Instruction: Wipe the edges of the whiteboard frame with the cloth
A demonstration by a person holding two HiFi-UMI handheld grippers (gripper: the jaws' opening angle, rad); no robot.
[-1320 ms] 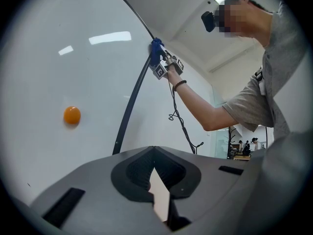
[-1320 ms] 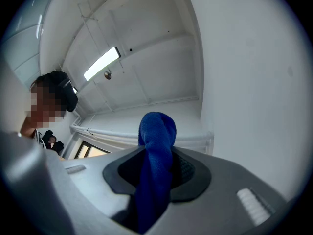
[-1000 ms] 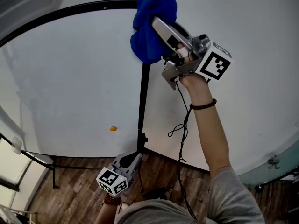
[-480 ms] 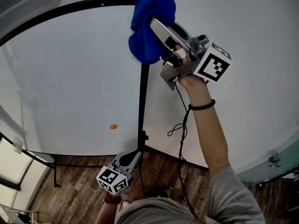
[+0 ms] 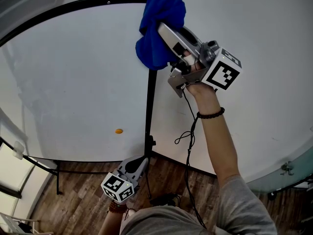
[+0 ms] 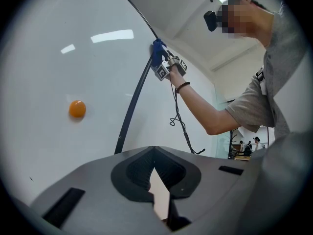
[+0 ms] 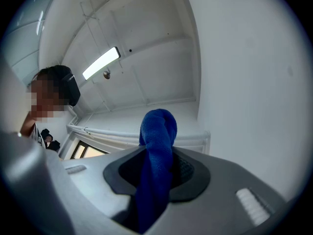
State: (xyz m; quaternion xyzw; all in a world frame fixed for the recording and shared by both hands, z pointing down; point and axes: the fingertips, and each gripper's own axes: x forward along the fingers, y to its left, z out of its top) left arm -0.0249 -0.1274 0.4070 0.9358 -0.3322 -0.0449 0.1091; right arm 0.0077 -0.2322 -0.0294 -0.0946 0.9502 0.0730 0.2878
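Two edges meet where the cloth (image 5: 155, 45) is pressed, at the top corner of the whiteboard frame (image 5: 150, 102). My right gripper (image 5: 165, 29) has its fingers clenched on the cloth's bunched middle. My left gripper (image 5: 138, 165) hangs low, fingers closed on nothing. I judge the wiping is at that corner, with the side and bottom rails left to do. An orange dot (image 5: 118, 131) sits inside the frame, clear of it. The dangling cable (image 5: 188, 136) could snag.

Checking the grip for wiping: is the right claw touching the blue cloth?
Touching. The right gripper view shows the blue cloth pinched between the jaws of the right claw, with its bunched end sticking out past their tips.
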